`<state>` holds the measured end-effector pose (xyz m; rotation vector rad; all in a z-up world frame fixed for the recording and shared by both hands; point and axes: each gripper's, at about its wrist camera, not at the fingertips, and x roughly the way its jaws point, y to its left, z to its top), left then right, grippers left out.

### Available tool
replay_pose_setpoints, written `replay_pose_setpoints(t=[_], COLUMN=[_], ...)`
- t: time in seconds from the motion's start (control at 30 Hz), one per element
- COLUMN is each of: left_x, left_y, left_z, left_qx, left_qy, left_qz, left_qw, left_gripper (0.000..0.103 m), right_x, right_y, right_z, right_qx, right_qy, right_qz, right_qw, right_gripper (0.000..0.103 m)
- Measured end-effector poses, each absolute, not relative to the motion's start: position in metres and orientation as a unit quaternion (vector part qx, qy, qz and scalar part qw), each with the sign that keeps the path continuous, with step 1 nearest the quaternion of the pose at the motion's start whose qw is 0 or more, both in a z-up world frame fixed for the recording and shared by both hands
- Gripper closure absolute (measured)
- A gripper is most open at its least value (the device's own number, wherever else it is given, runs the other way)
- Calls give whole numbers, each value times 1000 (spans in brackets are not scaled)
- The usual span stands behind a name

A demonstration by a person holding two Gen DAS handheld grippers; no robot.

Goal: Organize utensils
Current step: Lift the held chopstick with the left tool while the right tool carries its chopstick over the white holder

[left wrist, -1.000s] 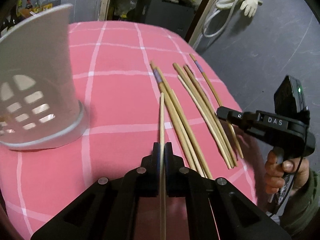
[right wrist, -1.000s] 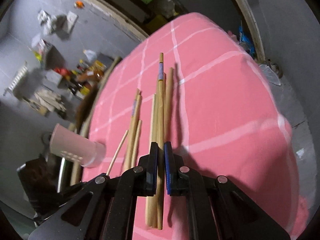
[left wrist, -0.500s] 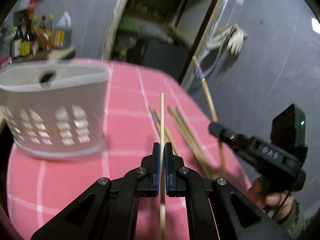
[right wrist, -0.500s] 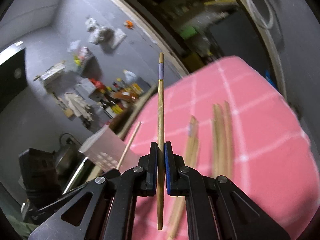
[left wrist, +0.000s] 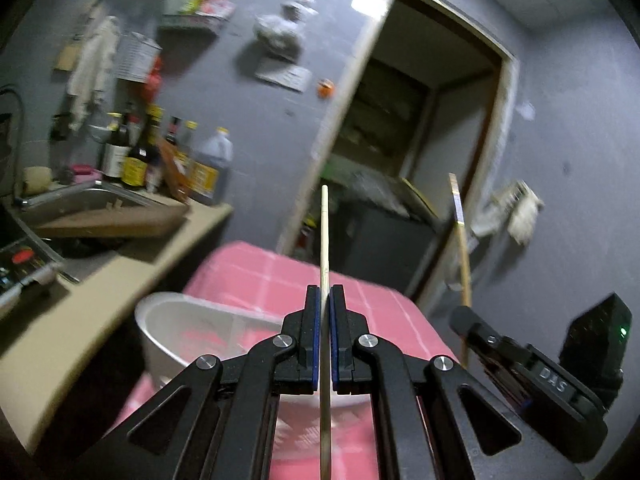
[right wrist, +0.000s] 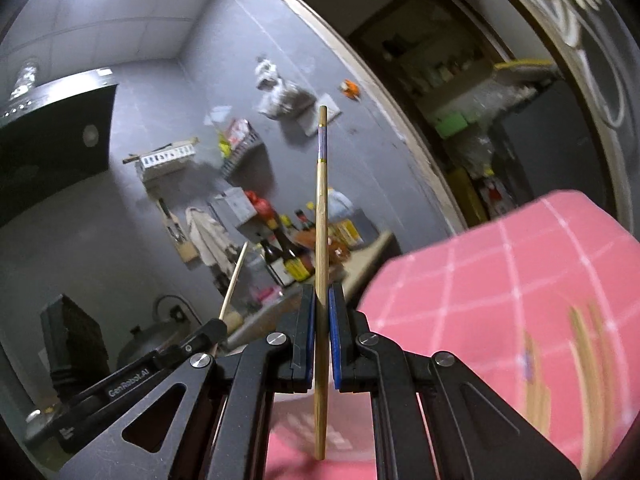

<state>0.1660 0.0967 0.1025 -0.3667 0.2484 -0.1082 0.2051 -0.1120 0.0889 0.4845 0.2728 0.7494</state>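
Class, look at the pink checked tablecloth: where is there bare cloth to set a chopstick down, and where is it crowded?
Bare cloth lies in the far part of the tablecloth, between its far edge and the loose chopsticks. Another bare patch lies beyond the white holder, toward the far edge by the counter. It is crowded around the loose chopsticks on the near right part.
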Motion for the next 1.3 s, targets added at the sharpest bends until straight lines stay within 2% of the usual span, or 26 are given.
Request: replay_pose_setpoints(t=[0.37,0.57,0.77,1.3], left_x=[201,216,208,202], left_y=[181,177,154,128], left_z=[106,94,81,62], left_qx=[-229,-232,-191,-140], left_qy=[56,56,63,88], left_qz=[13,34,41,45], left_qw=[972,971,979,985], left_gripper=[101,100,100,100], right_x=[227,230,230,221], right_y=[-57,-51,-47,-53], right_z=[97,78,65,54], right_qx=[195,166,139,116], right_qy=[66,74,95,119], right_qz=[366,359,364,361], right_qw=[908,916,916,918], right_gripper=[98,98,98,98])
